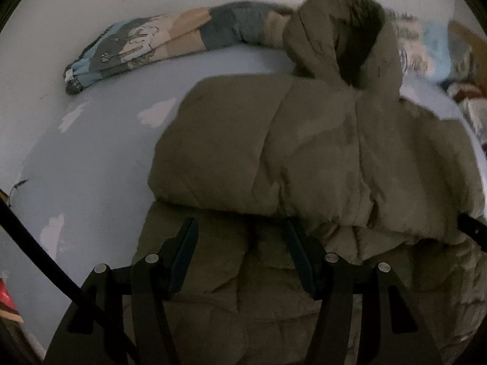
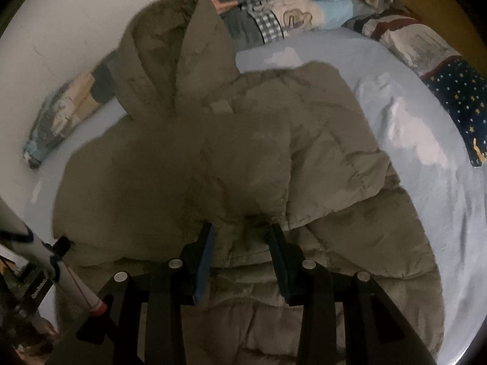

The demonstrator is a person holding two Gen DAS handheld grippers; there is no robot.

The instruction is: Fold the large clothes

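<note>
On the pale blue bed sheet [image 1: 91, 158] lies an olive puffer jacket [image 1: 304, 152], hood [image 1: 334, 36] at twelve o'clock. Left gripper [image 1: 240, 234] hangs above its folded edge, jaws apart; right gripper [image 2: 242, 237] likewise spread over a crease, gripping nothing.

Jacket [image 1: 304, 158] hem cut off below; hood [image 2: 170, 60] hides part of rolled quilt [image 1: 158, 42].

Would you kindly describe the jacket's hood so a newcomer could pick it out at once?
Start at the pale blue bed sheet and the olive padded jacket spread over it. At the jacket's far end, toward the white wall, the hood rises as a peaked pouch, plain olive unlike the patterned quilt behind it.
</note>
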